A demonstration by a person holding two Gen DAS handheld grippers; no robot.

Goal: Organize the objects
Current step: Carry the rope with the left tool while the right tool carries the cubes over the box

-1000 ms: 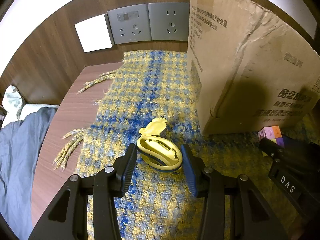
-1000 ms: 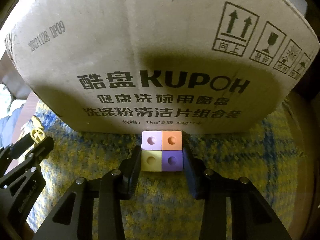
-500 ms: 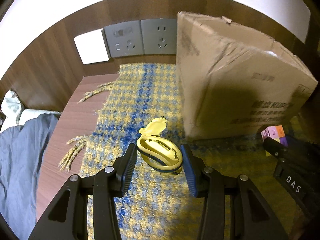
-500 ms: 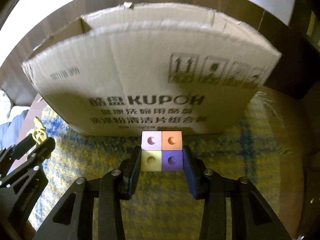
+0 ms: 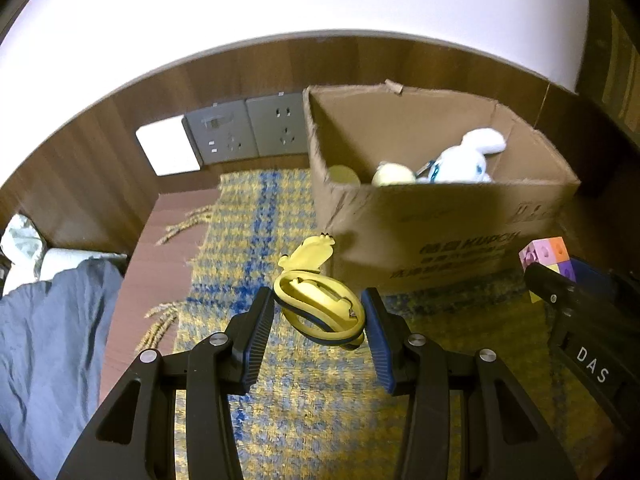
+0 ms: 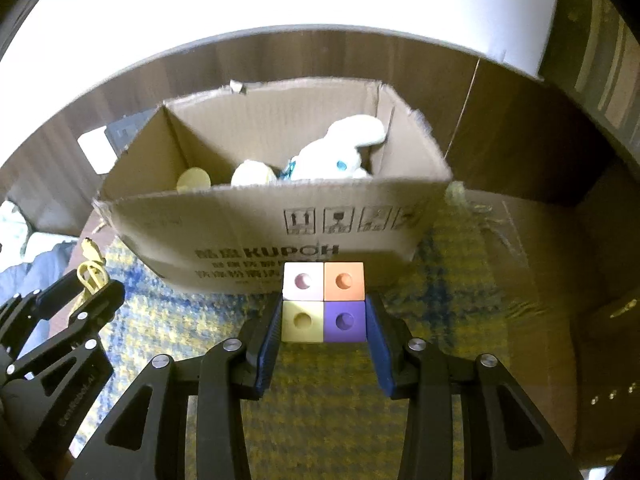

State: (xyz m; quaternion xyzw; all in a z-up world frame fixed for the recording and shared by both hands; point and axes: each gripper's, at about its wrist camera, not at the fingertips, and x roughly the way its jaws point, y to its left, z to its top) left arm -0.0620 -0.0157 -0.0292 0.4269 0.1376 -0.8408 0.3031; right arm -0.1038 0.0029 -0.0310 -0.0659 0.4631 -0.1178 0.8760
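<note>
Yellow plastic clip with a duck-shaped tab (image 5: 318, 306), clamped between the left gripper (image 5: 318, 334) pads above the yellow-and-blue woven cloth (image 5: 256, 216); four-coloured block of holed cubes (image 6: 324, 307), clamped in the right gripper (image 6: 324, 340); beyond both, open brown cardboard box (image 6: 256, 220) containing a white plush toy (image 6: 340, 152)

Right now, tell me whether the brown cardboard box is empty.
Not empty. The brown cardboard box is open-topped, and a white plush toy and two pale yellow round items lie inside.
</note>
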